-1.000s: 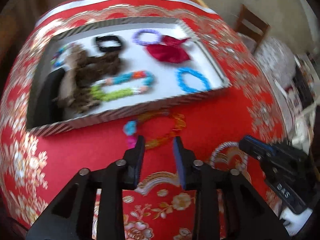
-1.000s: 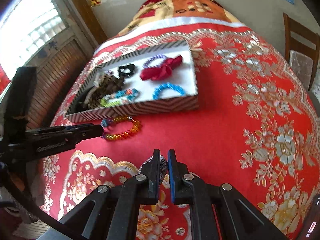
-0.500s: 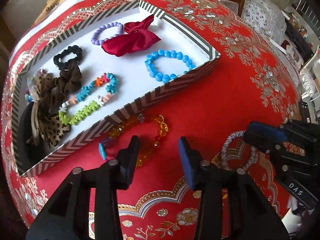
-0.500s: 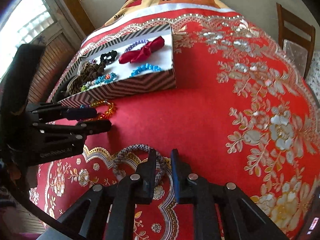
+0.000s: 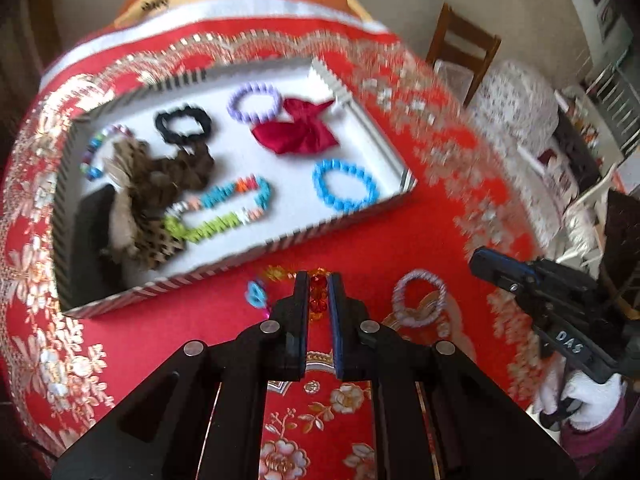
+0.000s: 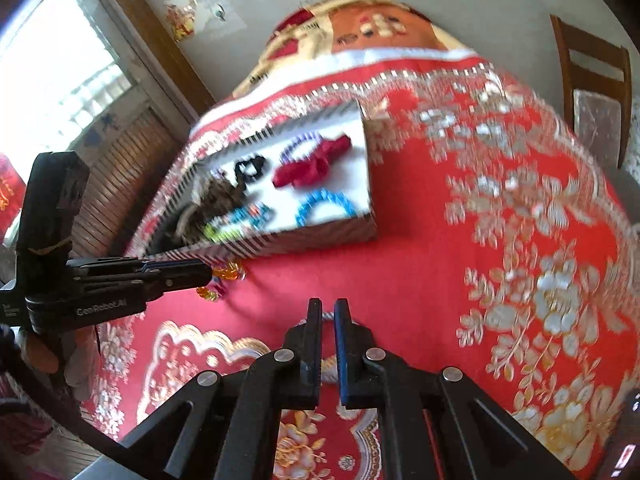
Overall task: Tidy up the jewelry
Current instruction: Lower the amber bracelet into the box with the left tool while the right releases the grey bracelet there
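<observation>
A striped-walled white tray [image 5: 352, 218] holds several bracelets, scrunchies and a red bow [image 5: 298, 132]. My left gripper [image 5: 319, 280] is shut on an orange-red beaded bracelet [image 5: 318, 300] lying on the red cloth just in front of the tray; its blue charm [image 5: 255, 295] lies to the left. In the right wrist view the left gripper [image 6: 202, 274] pinches that bracelet [image 6: 228, 272]. My right gripper [image 6: 328, 306] is nearly closed above a grey braided bracelet [image 5: 418, 300], with only a strip of it [image 6: 329, 316] showing past the fingertips; whether it grips is unclear.
The tray [image 6: 328, 228] sits on a table with a red floral cloth [image 6: 500, 240]. A wooden chair [image 5: 462, 52] stands beyond the far right side. A window and wooden panelling [image 6: 80, 120] are at the left.
My left gripper has closed from wide open onto the orange-red bracelet. My right gripper has moved forward over the grey bracelet, which now shows less.
</observation>
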{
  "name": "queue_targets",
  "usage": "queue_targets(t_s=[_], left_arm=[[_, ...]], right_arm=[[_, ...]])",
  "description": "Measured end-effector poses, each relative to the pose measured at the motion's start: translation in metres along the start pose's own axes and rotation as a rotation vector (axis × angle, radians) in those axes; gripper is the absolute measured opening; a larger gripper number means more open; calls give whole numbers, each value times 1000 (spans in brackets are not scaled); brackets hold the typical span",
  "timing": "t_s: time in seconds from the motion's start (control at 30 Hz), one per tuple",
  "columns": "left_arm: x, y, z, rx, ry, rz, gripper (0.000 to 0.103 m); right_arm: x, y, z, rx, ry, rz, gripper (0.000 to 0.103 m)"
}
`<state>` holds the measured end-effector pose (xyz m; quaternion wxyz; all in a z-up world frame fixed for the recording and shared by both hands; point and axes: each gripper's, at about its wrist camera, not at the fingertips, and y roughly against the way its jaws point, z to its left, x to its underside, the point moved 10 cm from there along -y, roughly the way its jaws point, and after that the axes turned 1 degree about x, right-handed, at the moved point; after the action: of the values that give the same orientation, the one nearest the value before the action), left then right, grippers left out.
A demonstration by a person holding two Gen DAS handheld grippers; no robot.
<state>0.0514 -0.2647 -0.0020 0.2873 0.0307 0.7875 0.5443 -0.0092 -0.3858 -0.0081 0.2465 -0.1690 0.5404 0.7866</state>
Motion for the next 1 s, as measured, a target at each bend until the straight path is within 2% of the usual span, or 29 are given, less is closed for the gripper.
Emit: queue_targets(t_s=[0.2,0.3,0.37,0.4,0.43,0.47,0.53,0.6,0.63,0.7,0.73,0.83,1.0], left_arm=[[-23,41,8,12,41,-82,8],[-29,50,11,10,49,-102,8],[-28,53,13,14,59,-106,8],[-27,53,14,16,63,-106,8],[-26,52,15,17,65,-104,8],[-25,52,16,16,68,-101,8],[-23,50,21,11,80,-95,8],[-22,48,25,9,92,-87,8],[-21,47,26,8,96,-85,8],[-23,49,28,12,102,-88,8],[-23,50,28,12,103,-90,8],[-29,57,29,13,104,-106,8],[-47,71,36,2,105,-142,8]], right_arm=[[-29,18,20,-5,51,-43,5],[-26,11,22,12,80,6,6],[-16,-2,12,84,129,62,25],[-8,-8,8,104,144,91,43],[4,-18,2,112,149,133,44],[13,-23,-1,110,149,157,44],[30,-38,-12,158,169,202,30],[37,-47,-18,186,187,203,24],[34,-48,-17,195,211,169,17],[33,-50,-19,224,241,162,8],[33,-51,-20,231,245,163,7],[31,-45,-21,174,190,151,6],[1,-21,-10,93,95,81,6]])
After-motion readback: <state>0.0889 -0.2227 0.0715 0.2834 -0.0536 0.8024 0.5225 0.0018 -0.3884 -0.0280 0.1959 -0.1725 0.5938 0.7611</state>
